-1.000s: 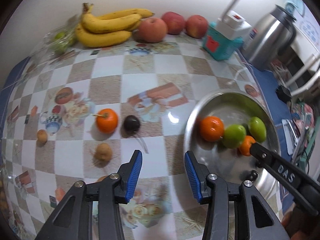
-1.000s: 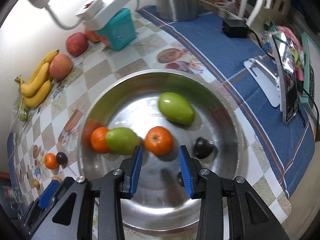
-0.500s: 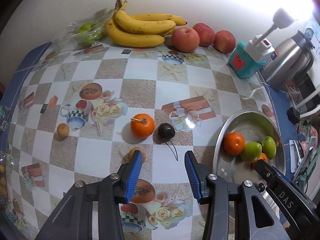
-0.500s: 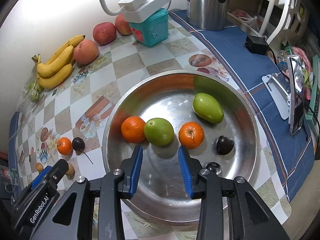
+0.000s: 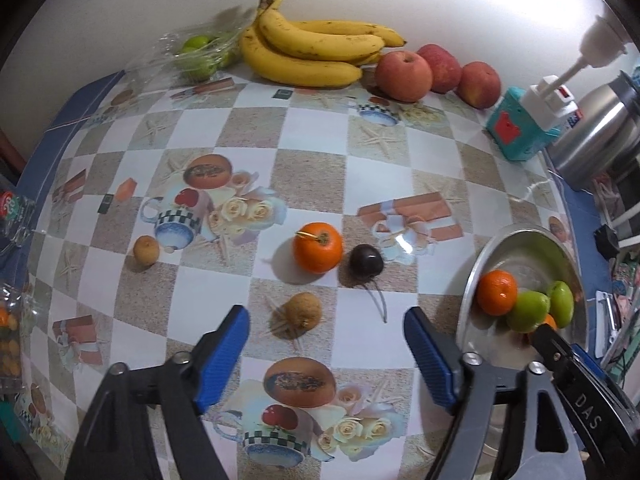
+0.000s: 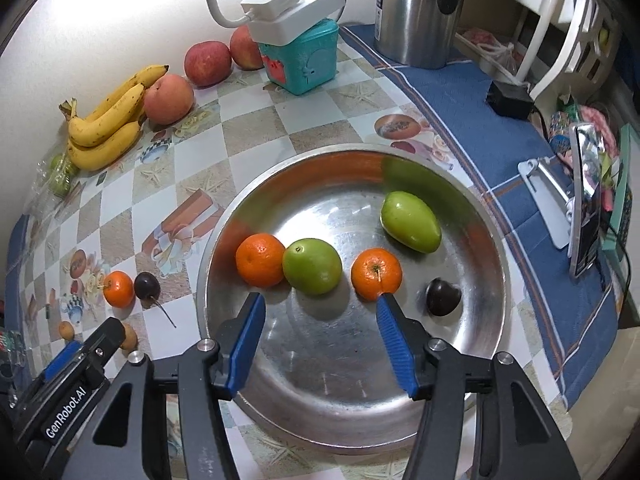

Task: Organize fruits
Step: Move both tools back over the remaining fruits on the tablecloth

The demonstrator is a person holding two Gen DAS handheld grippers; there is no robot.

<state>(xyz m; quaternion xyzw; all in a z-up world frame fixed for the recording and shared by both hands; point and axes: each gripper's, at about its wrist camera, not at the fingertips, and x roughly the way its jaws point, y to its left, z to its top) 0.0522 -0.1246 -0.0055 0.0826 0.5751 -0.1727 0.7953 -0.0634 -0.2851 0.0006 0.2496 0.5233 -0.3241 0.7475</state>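
Note:
A steel bowl [image 6: 472, 384] holds two oranges [image 6: 260, 259], two green fruits [image 6: 312, 266] and a dark plum [image 6: 442, 297]. My right gripper [image 6: 320, 338] is open and empty above the bowl's near side. On the checkered table an orange [image 5: 318, 247], a dark cherry with a stem [image 5: 366, 261] and a small brown fruit [image 5: 303, 311] lie loose. My left gripper [image 5: 326, 354] is open and empty just short of the brown fruit. A second small brown fruit [image 5: 146, 250] lies at the left.
Bananas [image 5: 316, 50], three apples [image 5: 404, 76] and bagged green fruit [image 5: 198, 56] line the back wall. A teal box with a power strip [image 6: 300, 52] and a steel kettle [image 6: 420, 8] stand at the back right. A blue cloth [image 6: 500, 140] with clutter lies right of the bowl.
Both grippers pulled back and rose, widening the view. The left one swung left toward the loose fruits on the table. Both sets of fingers opened wider.

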